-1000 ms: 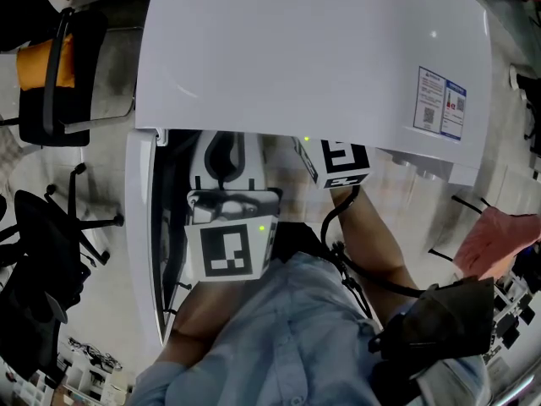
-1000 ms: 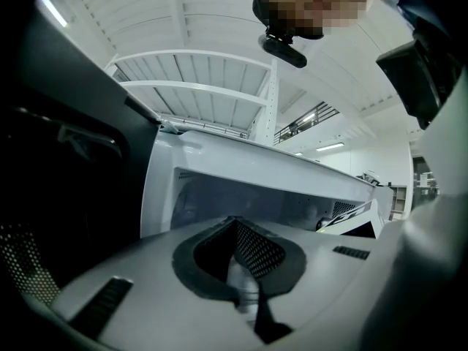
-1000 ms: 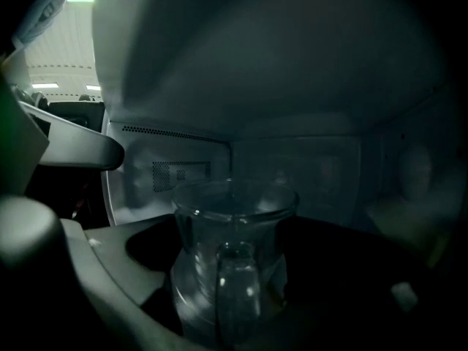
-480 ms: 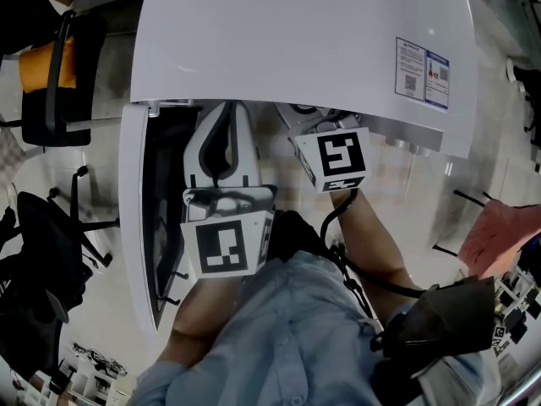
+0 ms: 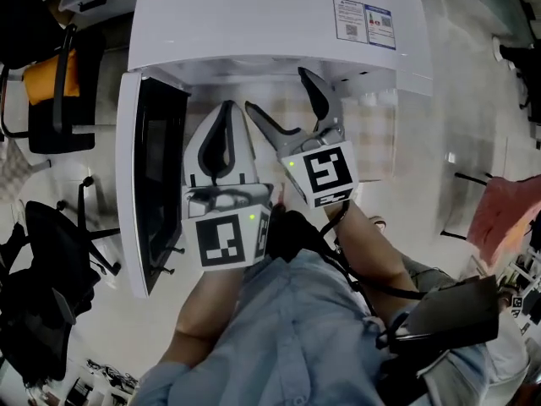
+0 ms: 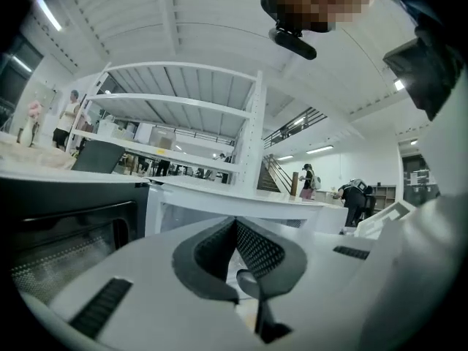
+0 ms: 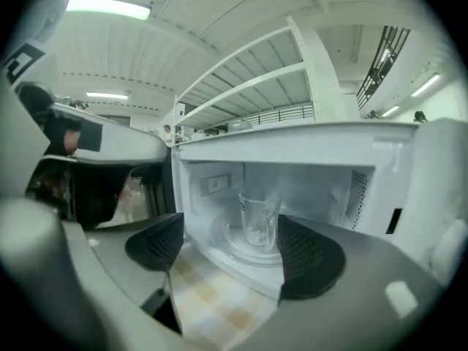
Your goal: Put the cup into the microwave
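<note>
Head view: I hold my left gripper (image 5: 226, 108) and right gripper (image 5: 283, 96) out before the open microwave (image 5: 270, 24), forearms reaching forward, the door (image 5: 156, 184) swung out at the left.

Left gripper view: my fingers (image 6: 259, 251) meet at the tips, with nothing between them.

Right gripper view: my fingers (image 7: 311, 258) stand wide apart and empty. Beyond them the cup (image 7: 258, 218) stands upright on the turntable (image 7: 228, 241) inside the microwave, handle on the near side.

I've drawn my right gripper (image 5: 277, 89) back out of the microwave (image 5: 254, 15) (jaws wide apart), leaving the cup (image 7: 257, 218) inside.
</note>
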Demonstrator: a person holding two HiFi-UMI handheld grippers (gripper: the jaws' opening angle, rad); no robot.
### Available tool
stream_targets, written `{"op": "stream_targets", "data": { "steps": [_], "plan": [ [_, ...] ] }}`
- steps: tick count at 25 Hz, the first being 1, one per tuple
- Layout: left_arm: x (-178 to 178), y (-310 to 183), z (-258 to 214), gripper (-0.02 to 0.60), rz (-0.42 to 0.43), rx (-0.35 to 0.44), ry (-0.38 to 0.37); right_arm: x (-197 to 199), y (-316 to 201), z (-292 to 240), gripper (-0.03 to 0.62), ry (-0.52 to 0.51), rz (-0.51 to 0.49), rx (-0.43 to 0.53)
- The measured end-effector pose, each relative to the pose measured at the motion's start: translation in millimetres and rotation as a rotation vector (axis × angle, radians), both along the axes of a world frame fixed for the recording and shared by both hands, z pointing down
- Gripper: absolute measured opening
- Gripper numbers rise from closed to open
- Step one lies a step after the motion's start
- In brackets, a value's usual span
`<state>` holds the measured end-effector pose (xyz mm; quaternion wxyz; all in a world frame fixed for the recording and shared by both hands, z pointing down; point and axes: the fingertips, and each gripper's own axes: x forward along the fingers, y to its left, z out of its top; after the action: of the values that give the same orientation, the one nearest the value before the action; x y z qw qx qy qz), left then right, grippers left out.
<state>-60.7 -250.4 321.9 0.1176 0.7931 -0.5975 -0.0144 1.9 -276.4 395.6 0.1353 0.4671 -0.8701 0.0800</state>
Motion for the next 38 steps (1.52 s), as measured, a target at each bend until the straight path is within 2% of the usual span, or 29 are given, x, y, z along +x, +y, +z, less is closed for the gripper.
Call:
{"op": "stream_targets", "data": {
  "steps": [2,6,8,10,14,20,38],
  "plan": [
    [4.9,12.3,-9.0,0.006,0.013,0.005,0.001,0.4,17.9,-16.5,0.357,-0.02,-0.008,0.018],
    [16.1,37.0,-29.6,0.006,0.047,0.026,0.002,5.8,53.1,-50.5,0.215,-0.048,-0.007,0.074],
    [20.3,49.5,-40.2,0.006,0.057,0.034,0.004,9.6,70.7,-64.3,0.112,-0.044,0.006,0.091],
    [23.6,62.9,-51.4,0.006,0.064,0.041,0.0,13.0,88.7,-78.1,0.039,-0.046,0.02,0.101],
    [28.5,85.0,-73.0,0.006,0.073,0.063,-0.012,19.2,119.2,-101.4,0.003,-0.08,0.044,0.093],
    [33.1,99.0,-98.7,0.006,0.086,0.108,-0.027,25.0,137.3,-128.5,0.002,-0.084,0.063,0.13],
    [37.4,106.2,-132.7,0.006,0.09,0.17,-0.036,34.4,146.4,-170.8,0.0,-0.082,0.089,0.208]
  ]
}}
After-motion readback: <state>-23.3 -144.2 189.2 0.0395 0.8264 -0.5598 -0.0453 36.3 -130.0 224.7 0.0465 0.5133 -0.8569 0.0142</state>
